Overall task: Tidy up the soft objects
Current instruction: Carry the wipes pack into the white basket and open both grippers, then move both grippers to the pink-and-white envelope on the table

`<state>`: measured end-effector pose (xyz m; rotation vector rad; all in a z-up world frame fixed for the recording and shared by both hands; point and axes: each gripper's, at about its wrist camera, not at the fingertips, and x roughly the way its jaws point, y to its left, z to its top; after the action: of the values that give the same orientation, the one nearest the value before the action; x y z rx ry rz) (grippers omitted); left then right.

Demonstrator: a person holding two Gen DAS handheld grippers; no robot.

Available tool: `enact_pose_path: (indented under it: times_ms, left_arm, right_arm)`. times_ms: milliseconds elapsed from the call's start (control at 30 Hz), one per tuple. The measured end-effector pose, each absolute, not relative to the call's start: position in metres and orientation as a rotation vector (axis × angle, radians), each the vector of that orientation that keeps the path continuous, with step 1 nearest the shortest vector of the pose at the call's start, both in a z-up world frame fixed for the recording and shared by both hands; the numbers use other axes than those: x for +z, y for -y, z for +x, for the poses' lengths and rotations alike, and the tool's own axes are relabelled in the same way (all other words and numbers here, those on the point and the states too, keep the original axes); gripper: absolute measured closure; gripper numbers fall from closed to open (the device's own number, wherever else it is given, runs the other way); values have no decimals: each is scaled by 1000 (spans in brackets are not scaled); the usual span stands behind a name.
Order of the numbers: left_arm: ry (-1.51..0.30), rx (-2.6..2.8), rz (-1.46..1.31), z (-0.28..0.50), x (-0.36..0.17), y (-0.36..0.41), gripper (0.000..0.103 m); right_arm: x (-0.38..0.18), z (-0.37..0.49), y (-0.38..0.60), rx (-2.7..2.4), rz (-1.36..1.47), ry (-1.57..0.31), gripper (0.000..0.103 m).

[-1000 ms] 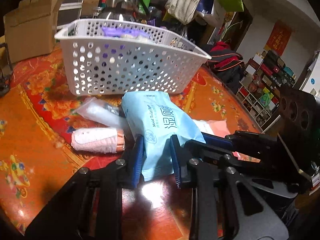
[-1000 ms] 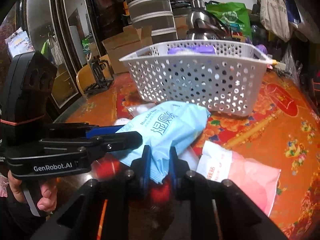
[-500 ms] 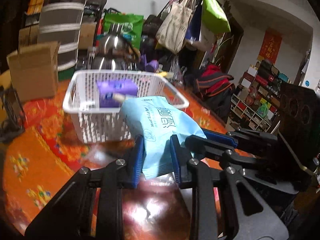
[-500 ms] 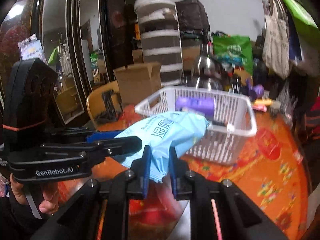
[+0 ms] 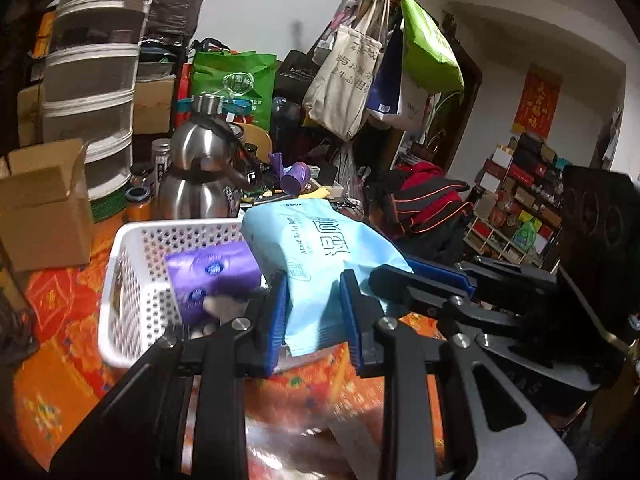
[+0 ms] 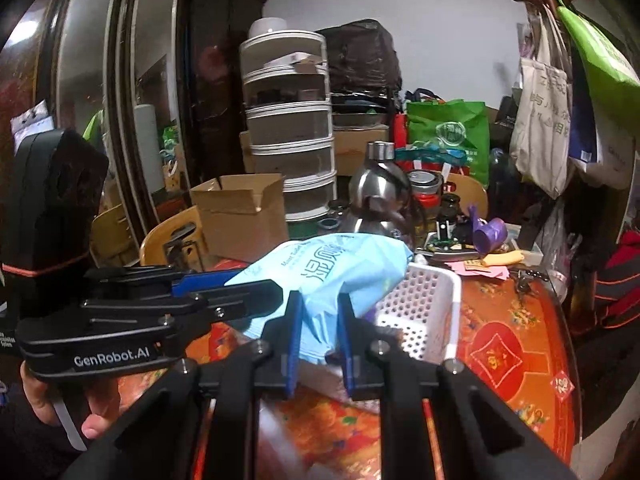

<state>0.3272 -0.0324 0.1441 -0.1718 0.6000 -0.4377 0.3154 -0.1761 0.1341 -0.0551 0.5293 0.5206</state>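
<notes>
The light blue tissue pack (image 5: 320,264) hangs above the table, clamped at its near edge by both claws: left gripper (image 5: 314,312) and right gripper (image 6: 318,330). Just ahead sits the white basket (image 5: 132,280) holding a purple pack (image 5: 212,276).

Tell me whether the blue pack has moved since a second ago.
Yes. The blue pack, held by both grippers, has risen off the table, now level with the white basket's rim.

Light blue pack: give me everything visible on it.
The light blue pack is a soft plastic pouch of moist toilet paper, printed with dark lettering and a round logo. It is creased, held off the table, pinched by the left tongs and right tongs, above the near rim of the white basket.
</notes>
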Motion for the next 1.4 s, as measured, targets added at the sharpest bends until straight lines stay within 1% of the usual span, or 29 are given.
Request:
enact_pose_path:
  times_ms: [167,367,500,600,633,667,700,733,767,800,833,867,900,967,1000,1300,1400]
  left_arm:
    - [-631,-441,-180,370,124,49,79]
    - [-706,-428,-194,413,82,64,79]
    - [-747,-398,-187,430,55,68,79]
    - [-737,-357,-200,431,47,59,78]
    - [-736,-355,-204,432,47,56,73]
    - [-721,-346,-199,429,49,53,61]
    - [-710,-335,-191,427,50,50,53]
    - [-698,-320,-175,425,51,49,41]
    - [-686,-308,-170,420,52,45,37]
    - [-675,-304,-169,416,55,41,36]
    - [-666,-312,-168,413,56,38,35]
    - [-665,-312,-169,409,59,37,32]
    - [-669,-306,-165,406,60,36,30]
    - [-669,-288,-147,402,59,33,21]
    - [-668,-284,-136,399,60,33,20]
    - [-712,-223,-136,392,51,19,19]
    - [-720,-202,-123,389,48,16,19]
  right_arm:
    - [117,350,196,504,-20,-545,88]
    - [85,378,202,489,-38,-588,88]
    - [59,394,202,473,-48,-641,88]
    - [42,403,198,450,-76,-699,86]
    - [40,403,198,430,-79,-696,86]
    - [41,400,199,413,-83,-678,86]
    - [44,398,203,408,-69,-663,82]
    - [47,397,205,406,-52,-660,69]
    - [51,397,209,394,-34,-658,63]
    - [53,396,210,388,-33,-655,54]
    - [56,394,210,382,-32,-648,50]
    - [57,393,211,382,-25,-648,48]
    - [58,392,211,384,-19,-653,43]
    - [57,389,210,379,-8,-657,40]
    - [57,388,209,375,-4,-661,39]
    - [46,387,207,367,12,-695,37]
    - [46,384,210,360,18,-692,34]
